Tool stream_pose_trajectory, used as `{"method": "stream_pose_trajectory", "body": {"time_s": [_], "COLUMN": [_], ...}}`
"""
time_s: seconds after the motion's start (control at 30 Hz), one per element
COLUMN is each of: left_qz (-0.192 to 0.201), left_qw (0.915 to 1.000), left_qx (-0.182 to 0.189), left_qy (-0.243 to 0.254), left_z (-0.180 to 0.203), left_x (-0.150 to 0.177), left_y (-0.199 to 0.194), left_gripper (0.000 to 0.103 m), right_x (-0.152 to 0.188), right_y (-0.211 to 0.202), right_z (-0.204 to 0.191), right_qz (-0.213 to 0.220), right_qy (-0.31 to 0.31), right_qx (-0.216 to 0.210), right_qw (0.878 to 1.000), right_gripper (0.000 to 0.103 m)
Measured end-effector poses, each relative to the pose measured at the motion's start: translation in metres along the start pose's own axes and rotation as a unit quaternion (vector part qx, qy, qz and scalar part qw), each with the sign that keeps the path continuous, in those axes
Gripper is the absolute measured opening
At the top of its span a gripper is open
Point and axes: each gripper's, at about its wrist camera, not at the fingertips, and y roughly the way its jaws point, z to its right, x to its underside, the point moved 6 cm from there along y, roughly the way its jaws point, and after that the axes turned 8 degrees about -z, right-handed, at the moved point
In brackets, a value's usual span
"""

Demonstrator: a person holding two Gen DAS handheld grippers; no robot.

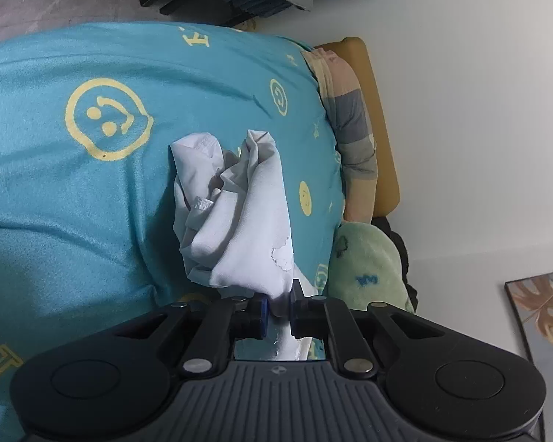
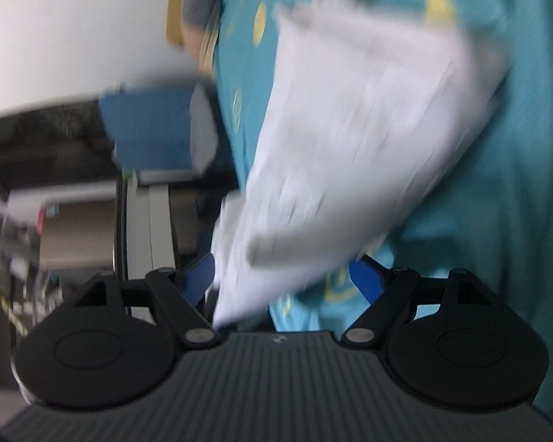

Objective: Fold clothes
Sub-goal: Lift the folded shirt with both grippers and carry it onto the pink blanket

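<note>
A crumpled white garment [image 1: 239, 213] lies bunched on a teal bedcover [image 1: 73, 184] printed with yellow smiley faces. My left gripper [image 1: 278, 309] is shut on the garment's near corner, and cloth is pinched between its blue pads. In the right wrist view the picture is motion-blurred. There the same white garment [image 2: 350, 129] hangs in a wide sheet over the teal bedcover [image 2: 479, 202]. Its narrow end runs down between the fingers of my right gripper [image 2: 282, 280], whose jaws stand wide apart and open.
A green fleece blanket [image 1: 365, 265] and a striped pillow [image 1: 350, 121] lie along the bed's right edge against a wooden headboard [image 1: 381, 129] and white wall [image 1: 479, 110]. A framed leaf picture [image 1: 542, 313] leans at lower right. Blurred blue and grey furniture [image 2: 147, 129] stands beside the bed.
</note>
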Motion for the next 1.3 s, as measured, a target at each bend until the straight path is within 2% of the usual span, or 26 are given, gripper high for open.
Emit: {"method": "stream_pose_trajectory", "body": {"time_s": [0.1, 0.13, 0.2, 0.27, 0.4, 0.47, 0.6, 0.77, 0.87, 0.97, 1.03, 1.1, 1.17, 1.23, 1.3], "left_qz": [-0.002, -0.003, -0.009, -0.013, -0.028, -0.046, -0.092, -0.154, -0.188, -0.222, -0.244, -0.266, -0.272, -0.271, -0.283], "left_qw": [1.0, 1.0, 1.0, 0.9999, 0.9991, 0.9973, 0.9902, 0.9766, 0.9667, 0.9536, 0.9415, 0.926, 0.9113, 0.9017, 0.8954], "left_qx": [0.005, 0.005, 0.003, 0.003, 0.015, 0.032, 0.043, 0.054, 0.068, 0.101, 0.14, 0.186, 0.209, 0.22, 0.2], "left_qy": [-0.005, -0.003, 0.002, 0.004, 0.026, 0.048, 0.096, 0.14, 0.16, 0.177, 0.185, 0.193, 0.227, 0.256, 0.279], "left_z": [0.001, 0.003, 0.006, 0.011, 0.045, 0.074, 0.134, 0.21, 0.262, 0.324, 0.37, 0.413, 0.447, 0.46, 0.437], "left_x": [-0.001, -0.001, -0.001, 0.001, 0.013, 0.026, 0.071, 0.141, 0.189, 0.242, 0.276, 0.309, 0.345, 0.382, 0.406], "left_y": [-0.001, -0.001, -0.001, -0.004, -0.014, -0.019, -0.02, 0.016, 0.058, 0.103, 0.134, 0.158, 0.178, 0.192, 0.202], "left_gripper": [0.011, 0.011, 0.011, 0.011, 0.011, 0.011, 0.011, 0.011, 0.011, 0.011, 0.011, 0.011, 0.011, 0.011, 0.011], "right_x": [-0.011, -0.012, -0.014, -0.014, -0.008, -0.002, 0.011, 0.01, -0.013, -0.045, -0.062, -0.074, -0.078, -0.076, -0.073], "right_y": [-0.01, -0.011, -0.012, -0.016, -0.05, -0.085, -0.164, -0.271, -0.337, -0.412, -0.465, -0.517, -0.566, -0.602, -0.623], "right_z": [0.004, 0.003, 0.003, -0.006, -0.041, -0.057, -0.08, -0.091, -0.106, -0.132, -0.155, -0.177, -0.194, -0.197, -0.182], "right_qz": [0.042, 0.048, 0.059, 0.072, 0.102, 0.119, 0.154, 0.198, 0.237, 0.296, 0.34, 0.387, 0.435, 0.476, 0.504], "right_qy": [0.005, 0.001, -0.007, -0.03, -0.072, -0.094, -0.129, -0.14, -0.143, -0.158, -0.176, -0.202, -0.232, -0.258, -0.26], "right_qx": [0.02, 0.03, 0.048, 0.057, 0.044, 0.033, 0.027, 0.031, 0.045, 0.065, 0.073, 0.077, 0.078, 0.083, 0.106], "right_qw": [0.999, 0.998, 0.997, 0.995, 0.991, 0.988, 0.979, 0.97, 0.96, 0.94, 0.921, 0.896, 0.867, 0.837, 0.817], "right_gripper": [0.067, 0.051, 0.033, 0.026, 0.023, 0.023, 0.023, 0.023, 0.023, 0.023, 0.023, 0.023, 0.023, 0.023, 0.023]}}
